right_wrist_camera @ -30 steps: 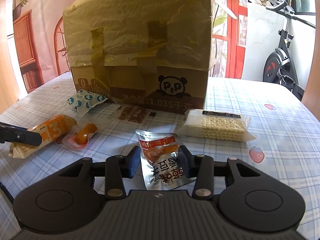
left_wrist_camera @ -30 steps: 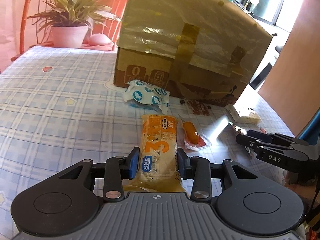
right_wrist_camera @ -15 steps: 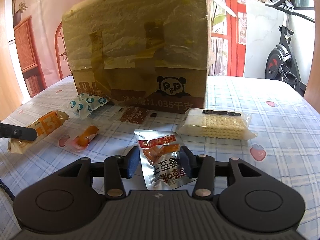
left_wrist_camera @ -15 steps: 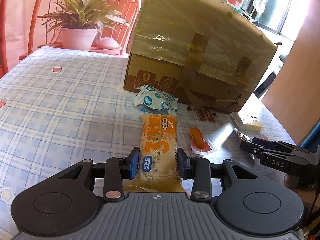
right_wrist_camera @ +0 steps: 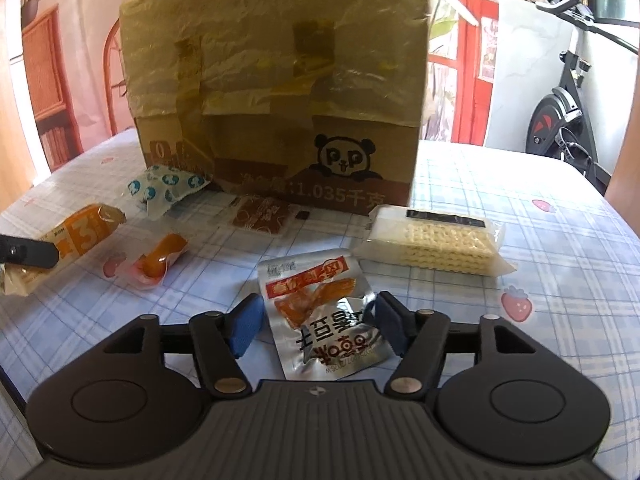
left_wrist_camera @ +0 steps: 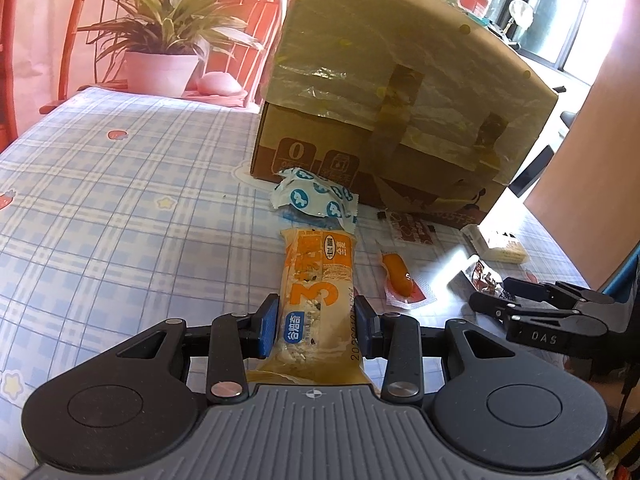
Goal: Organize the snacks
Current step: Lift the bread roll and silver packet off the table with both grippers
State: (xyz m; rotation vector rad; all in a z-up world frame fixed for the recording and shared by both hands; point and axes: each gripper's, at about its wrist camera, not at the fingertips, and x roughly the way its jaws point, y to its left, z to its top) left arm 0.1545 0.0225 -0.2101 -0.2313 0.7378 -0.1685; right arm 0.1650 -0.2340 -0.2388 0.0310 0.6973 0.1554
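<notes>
On the checked tablecloth (left_wrist_camera: 120, 208), my left gripper (left_wrist_camera: 316, 316) is shut on the near end of an orange snack bar (left_wrist_camera: 320, 276) marked with a big 3. The bar points toward the cardboard box (left_wrist_camera: 400, 100). In the right wrist view, my right gripper (right_wrist_camera: 316, 320) has its jaws opening. A silver foil pouch (right_wrist_camera: 320, 344) lies flat on the cloth between them, with a gap at the left pad. The left wrist view shows the right gripper (left_wrist_camera: 520, 312) low at the right edge.
The tall taped cardboard box (right_wrist_camera: 280, 80) fills the middle of the table. In front of it lie a blue-and-white packet (right_wrist_camera: 168, 188), a brown sachet (right_wrist_camera: 260, 216), a wrapped orange sausage (right_wrist_camera: 160, 258) and a cracker pack (right_wrist_camera: 436, 244). A potted plant (left_wrist_camera: 160, 60) stands far left.
The right gripper's jaws have spread apart and let go of the silver pouch, which stays on the cloth. The left gripper keeps its grip on the orange bar.
</notes>
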